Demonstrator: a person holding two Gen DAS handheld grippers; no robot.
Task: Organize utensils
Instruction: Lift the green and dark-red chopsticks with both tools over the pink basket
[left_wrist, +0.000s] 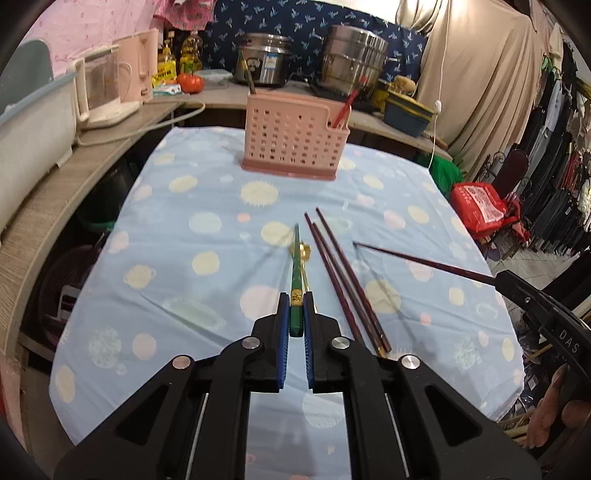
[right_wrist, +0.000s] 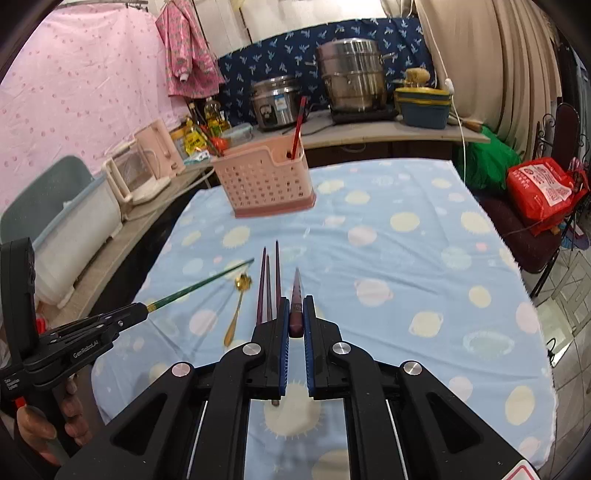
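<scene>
My left gripper (left_wrist: 295, 297) is shut on a green chopstick (left_wrist: 296, 258) that points toward the pink utensil basket (left_wrist: 295, 136). Under it on the blue cloth lies a gold spoon (left_wrist: 305, 254), with three dark red chopsticks (left_wrist: 343, 284) beside it. My right gripper (right_wrist: 295, 301) is shut on a dark red chopstick (right_wrist: 296, 288), lifted off the table. Each gripper shows in the other's view: the right gripper (left_wrist: 498, 277) with its chopstick (left_wrist: 417, 260), the left gripper (right_wrist: 144, 308) with the green one (right_wrist: 199, 284). The basket (right_wrist: 264, 181) holds a red chopstick (right_wrist: 297, 125) in its right compartment.
Behind the basket a counter carries a rice cooker (right_wrist: 275, 101), a steel pot (right_wrist: 351, 75), a kettle (left_wrist: 107, 88) and bottles. A red bag (right_wrist: 539, 192) sits on a chair to the right of the table. The table's edge (right_wrist: 532, 295) drops off at right.
</scene>
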